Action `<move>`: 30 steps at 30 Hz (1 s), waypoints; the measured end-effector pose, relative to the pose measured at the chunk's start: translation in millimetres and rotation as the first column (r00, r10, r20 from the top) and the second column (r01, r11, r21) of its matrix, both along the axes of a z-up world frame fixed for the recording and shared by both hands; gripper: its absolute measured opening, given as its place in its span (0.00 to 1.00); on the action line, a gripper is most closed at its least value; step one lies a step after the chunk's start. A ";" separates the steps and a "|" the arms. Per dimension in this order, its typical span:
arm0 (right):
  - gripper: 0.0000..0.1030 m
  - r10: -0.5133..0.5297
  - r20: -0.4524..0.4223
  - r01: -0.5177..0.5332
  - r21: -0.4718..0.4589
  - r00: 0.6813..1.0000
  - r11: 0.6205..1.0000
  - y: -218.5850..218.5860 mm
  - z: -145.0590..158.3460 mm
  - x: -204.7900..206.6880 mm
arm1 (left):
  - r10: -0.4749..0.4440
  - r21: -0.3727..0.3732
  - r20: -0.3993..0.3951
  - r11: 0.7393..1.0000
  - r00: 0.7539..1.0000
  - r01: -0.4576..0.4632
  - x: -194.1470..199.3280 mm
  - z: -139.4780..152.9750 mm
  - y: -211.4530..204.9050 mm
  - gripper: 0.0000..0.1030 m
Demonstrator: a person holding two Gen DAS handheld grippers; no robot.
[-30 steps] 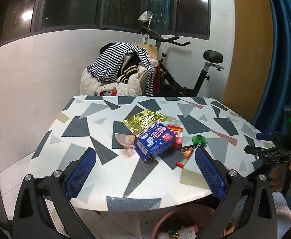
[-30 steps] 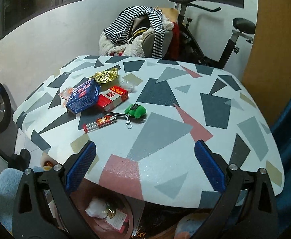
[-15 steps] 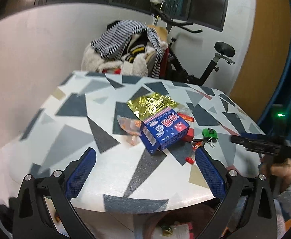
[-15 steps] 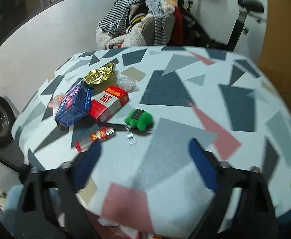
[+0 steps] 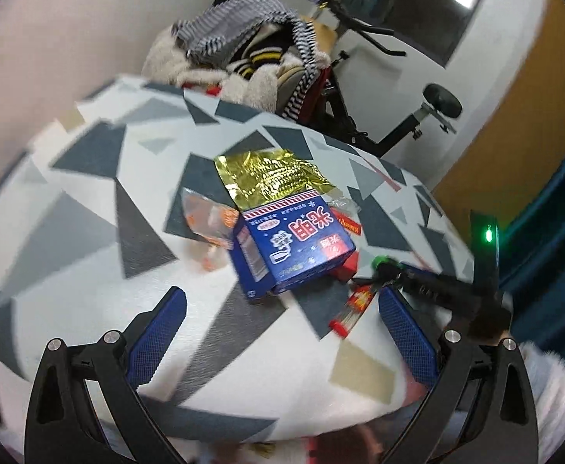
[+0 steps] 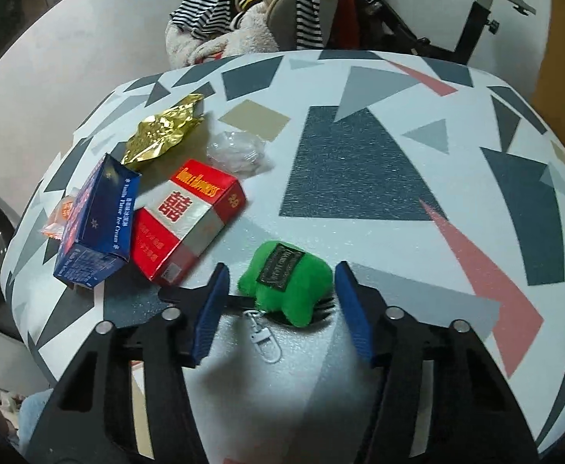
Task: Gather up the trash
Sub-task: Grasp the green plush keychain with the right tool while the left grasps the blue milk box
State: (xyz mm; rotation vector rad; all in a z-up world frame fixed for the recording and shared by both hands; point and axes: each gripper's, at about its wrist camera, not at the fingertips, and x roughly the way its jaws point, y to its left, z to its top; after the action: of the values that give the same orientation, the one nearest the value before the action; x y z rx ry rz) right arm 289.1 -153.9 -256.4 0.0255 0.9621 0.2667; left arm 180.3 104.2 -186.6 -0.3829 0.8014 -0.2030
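Observation:
Trash lies on the patterned table (image 6: 360, 170): a blue ice-cream box (image 5: 294, 247) (image 6: 96, 220), a red cigarette pack (image 6: 185, 216), a gold foil wrapper (image 5: 271, 178) (image 6: 162, 131), an orange wrapper (image 5: 209, 220), a clear plastic wrapper (image 6: 240, 150) and a small red tube (image 5: 354, 305). My right gripper (image 6: 280, 294) is open with its fingers on either side of a green plush keychain (image 6: 286, 282). My left gripper (image 5: 280, 321) is open and empty, just in front of the blue box.
A chair heaped with striped clothes (image 5: 243, 46) and an exercise bike (image 5: 391, 89) stand behind the table. The right gripper's body (image 5: 437, 286) shows at the table's right side in the left wrist view. A blue curtain (image 5: 561, 201) hangs at right.
Both grippers have moved forward over the table. The right gripper has narrowed and now straddles the green keychain. The left gripper has closed in on the blue box.

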 end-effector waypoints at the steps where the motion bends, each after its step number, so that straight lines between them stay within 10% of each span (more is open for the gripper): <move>1: 0.45 0.006 0.010 -0.006 -0.002 1.000 1.000 0.3 1.5 -1.8 | 0.009 -0.030 -0.013 1.000 1.000 -0.010 5.1 -2.7 0.4 0.94; 7: 0.37 -0.011 0.089 0.008 0.030 0.996 1.000 -12.6 19.4 -14.8 | 0.047 -0.156 -0.101 0.986 0.994 -0.062 42.3 -19.1 -5.5 0.94; 25: 0.36 -0.058 0.185 0.040 0.096 0.981 0.995 -63.6 48.7 -47.9 | 0.154 0.057 -0.214 0.988 0.965 -0.145 108.7 -41.4 -51.9 0.94; 30: 0.36 -0.063 0.181 0.044 0.108 0.982 0.993 -68.3 47.7 -55.3 | 0.138 0.029 -0.210 0.990 0.968 -0.135 97.5 -36.6 -46.4 0.81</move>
State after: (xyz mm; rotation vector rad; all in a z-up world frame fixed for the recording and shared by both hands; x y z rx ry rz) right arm 233.8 -222.2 -208.7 0.1199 0.7623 0.2647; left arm 277.7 57.8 -223.2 -0.4491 0.9822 -0.0275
